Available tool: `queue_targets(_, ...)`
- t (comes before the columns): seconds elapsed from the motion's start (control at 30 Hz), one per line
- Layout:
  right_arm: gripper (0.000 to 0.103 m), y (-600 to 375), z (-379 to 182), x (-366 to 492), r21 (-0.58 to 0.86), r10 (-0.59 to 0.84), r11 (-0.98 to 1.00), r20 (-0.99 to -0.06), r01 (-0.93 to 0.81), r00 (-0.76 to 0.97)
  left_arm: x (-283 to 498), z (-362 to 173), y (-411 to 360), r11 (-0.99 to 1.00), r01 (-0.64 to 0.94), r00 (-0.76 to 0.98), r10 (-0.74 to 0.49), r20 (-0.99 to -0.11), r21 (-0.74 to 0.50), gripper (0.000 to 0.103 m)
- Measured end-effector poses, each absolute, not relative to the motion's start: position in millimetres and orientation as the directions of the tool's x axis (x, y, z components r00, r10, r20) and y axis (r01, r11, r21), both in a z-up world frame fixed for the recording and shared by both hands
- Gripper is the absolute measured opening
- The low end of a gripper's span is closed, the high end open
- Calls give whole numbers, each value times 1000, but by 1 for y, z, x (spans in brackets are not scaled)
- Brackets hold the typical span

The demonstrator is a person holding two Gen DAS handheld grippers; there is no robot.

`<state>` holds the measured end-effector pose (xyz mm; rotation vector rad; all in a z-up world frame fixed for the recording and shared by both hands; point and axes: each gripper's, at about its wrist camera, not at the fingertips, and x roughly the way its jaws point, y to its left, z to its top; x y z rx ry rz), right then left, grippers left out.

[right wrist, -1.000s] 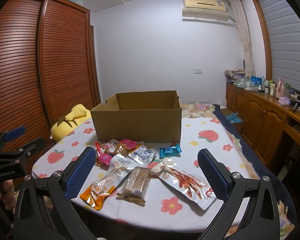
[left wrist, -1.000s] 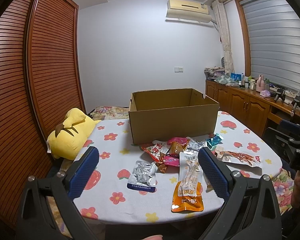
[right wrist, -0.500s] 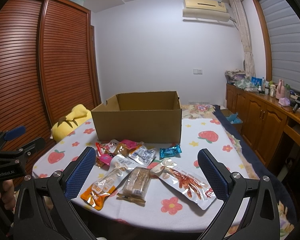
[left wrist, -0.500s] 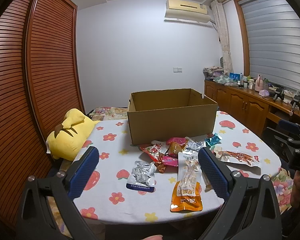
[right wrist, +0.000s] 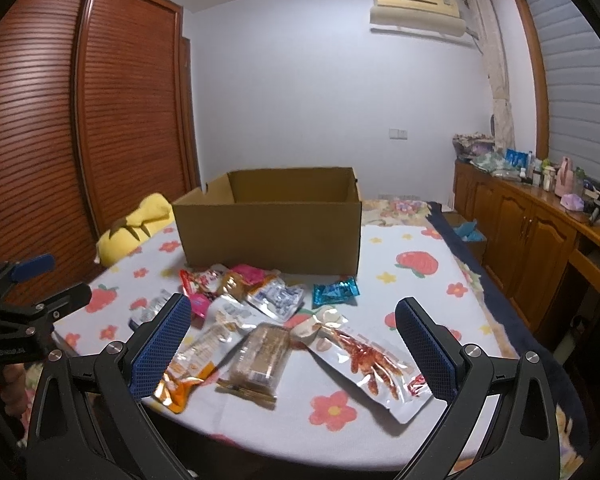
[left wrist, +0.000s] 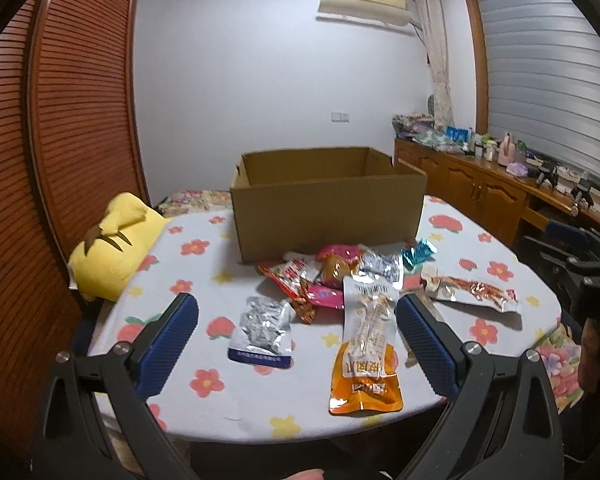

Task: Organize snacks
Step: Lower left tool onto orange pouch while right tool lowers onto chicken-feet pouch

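An open cardboard box stands on the flowered table; it also shows in the right wrist view. Several snack packets lie in front of it: a silver pouch, an orange-and-white pouch, a red-print clear pouch, a brown bar, a teal packet. My left gripper is open and empty above the near table edge. My right gripper is open and empty, also near the front edge.
A yellow plush lies at the table's left edge. Slatted wooden wardrobe doors stand on the left. A wooden sideboard with bottles runs along the right wall.
Both grippers have shifted only slightly; the left wrist view has moved a little closer to the table. The snacks and the box have not moved.
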<state>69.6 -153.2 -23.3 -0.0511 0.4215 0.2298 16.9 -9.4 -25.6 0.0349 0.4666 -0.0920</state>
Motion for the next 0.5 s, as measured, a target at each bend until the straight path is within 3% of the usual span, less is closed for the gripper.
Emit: queue_targets(0.5, 92, -189, -60, 126, -27, 250, 945, -584, -326, 772, 57, -61, -34, 975, 221, 799, -175, -575, 10, 95)
